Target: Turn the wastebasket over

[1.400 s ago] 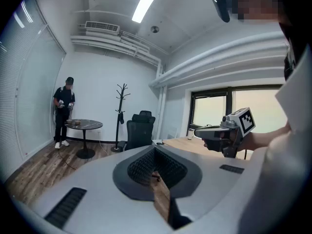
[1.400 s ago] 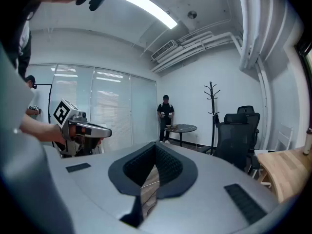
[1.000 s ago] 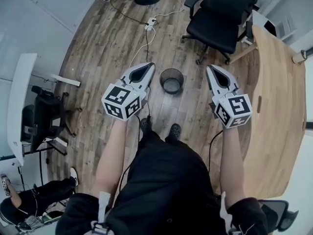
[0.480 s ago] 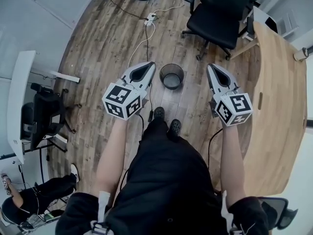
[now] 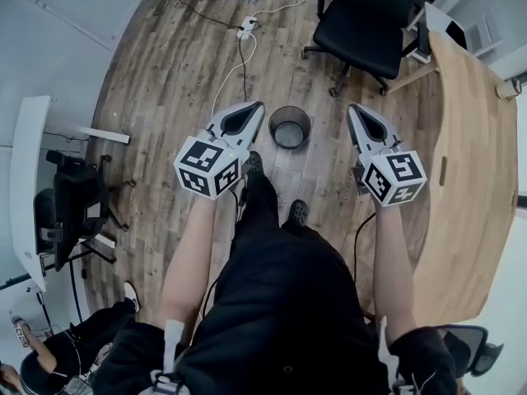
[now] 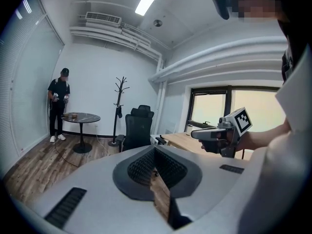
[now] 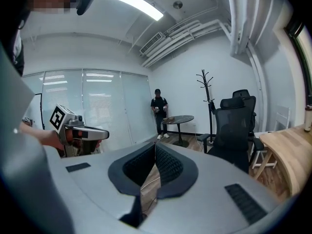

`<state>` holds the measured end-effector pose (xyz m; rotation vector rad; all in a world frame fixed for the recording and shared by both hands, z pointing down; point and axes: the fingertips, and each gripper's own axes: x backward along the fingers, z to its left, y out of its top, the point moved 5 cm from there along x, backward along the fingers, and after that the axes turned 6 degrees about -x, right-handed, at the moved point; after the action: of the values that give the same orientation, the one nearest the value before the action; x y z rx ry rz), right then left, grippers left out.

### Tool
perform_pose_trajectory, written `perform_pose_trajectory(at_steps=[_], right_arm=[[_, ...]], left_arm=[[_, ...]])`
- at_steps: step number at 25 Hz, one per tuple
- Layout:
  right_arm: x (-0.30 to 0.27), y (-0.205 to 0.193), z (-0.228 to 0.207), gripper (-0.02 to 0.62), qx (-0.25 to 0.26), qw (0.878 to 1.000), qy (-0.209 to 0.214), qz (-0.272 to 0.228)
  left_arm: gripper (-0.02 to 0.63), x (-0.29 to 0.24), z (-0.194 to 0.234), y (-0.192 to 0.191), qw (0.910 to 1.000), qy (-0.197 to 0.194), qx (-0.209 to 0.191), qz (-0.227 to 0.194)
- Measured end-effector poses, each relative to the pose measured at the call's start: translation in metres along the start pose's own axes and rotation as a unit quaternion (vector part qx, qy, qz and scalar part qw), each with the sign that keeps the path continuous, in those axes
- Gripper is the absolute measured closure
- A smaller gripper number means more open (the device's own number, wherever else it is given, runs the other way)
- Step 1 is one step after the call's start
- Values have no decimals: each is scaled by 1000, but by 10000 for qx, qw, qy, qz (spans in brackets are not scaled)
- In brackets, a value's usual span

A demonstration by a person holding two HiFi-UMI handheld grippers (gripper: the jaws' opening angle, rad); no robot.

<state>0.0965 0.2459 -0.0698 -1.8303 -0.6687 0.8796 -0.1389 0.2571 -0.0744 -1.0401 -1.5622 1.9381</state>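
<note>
Both tools are up at waist height and neither one is carrying anything. The left gripper point(image 5: 249, 113) has its jaws pressed together with nothing between them, and the right gripper point(image 5: 356, 115) is closed and empty too. The wastebasket point(image 5: 290, 127) stands upright on the wooden floor point(image 5: 173, 81), mouth up, just ahead of the person's shoes point(image 5: 297, 211). In the head view it sits between the two grippers, but well below them and untouched.

So where could this go wrong? Closed jaws cannot take a rim, so coming down like this would likely just knock the basket. It looks light, and on smooth boards a nudge could send it skidding or rolling toward the office chair point(image 5: 368, 25). A pinch on one thin edge may slip halfway through the flip, dropping it on its side instead of mouth down. A cable point(image 5: 233, 68) runs near the left side and could snag. Whether anything lies inside, I cannot tell; if so, it spills.
</note>
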Motion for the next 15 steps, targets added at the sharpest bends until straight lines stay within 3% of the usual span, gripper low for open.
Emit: perform_pose_trajectory(at_steps=[8,15], right_arm=[[-89,-5,-7,563,-82,9987,-333,383],[-157,-3,-21,563,-287,9941,-848,617]], left_arm=[[592,-43,93,-21,9987,-345,294,249],[592,-95,166,-29,9935,-932,469,461]])
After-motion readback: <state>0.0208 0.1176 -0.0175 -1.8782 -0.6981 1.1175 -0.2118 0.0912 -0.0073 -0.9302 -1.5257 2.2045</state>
